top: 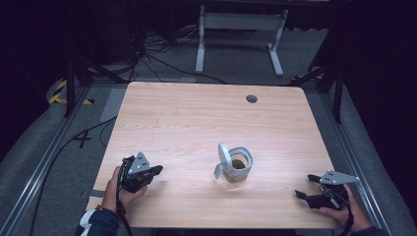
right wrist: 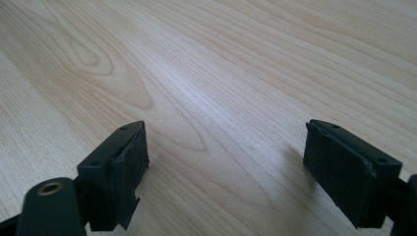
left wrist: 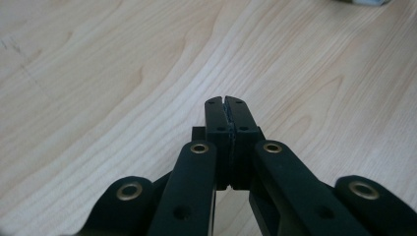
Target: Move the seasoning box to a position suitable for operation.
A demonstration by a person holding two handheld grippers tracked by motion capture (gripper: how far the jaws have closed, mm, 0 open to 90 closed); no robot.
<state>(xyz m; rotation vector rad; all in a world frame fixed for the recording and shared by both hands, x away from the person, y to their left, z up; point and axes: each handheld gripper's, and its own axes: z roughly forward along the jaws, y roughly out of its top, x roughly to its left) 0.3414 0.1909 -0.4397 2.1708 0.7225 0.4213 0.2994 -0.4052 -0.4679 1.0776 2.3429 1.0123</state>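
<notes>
table (top: 187, 123): pale smooth wood grain | jar (top: 237, 169): clear glass, metal lid

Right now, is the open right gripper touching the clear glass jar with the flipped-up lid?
Apart. The high view shows bare wooden table between the right gripper and the jar.

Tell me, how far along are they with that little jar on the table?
The jar stands mid-table with its hinged lid already swung open and something dark inside. Nothing is in hand: the left gripper is shut on nothing, and the right gripper is open over bare table, both well away from the jar. Whatever remains, filling, emptying or closing it, hasn't visibly begun.
</notes>
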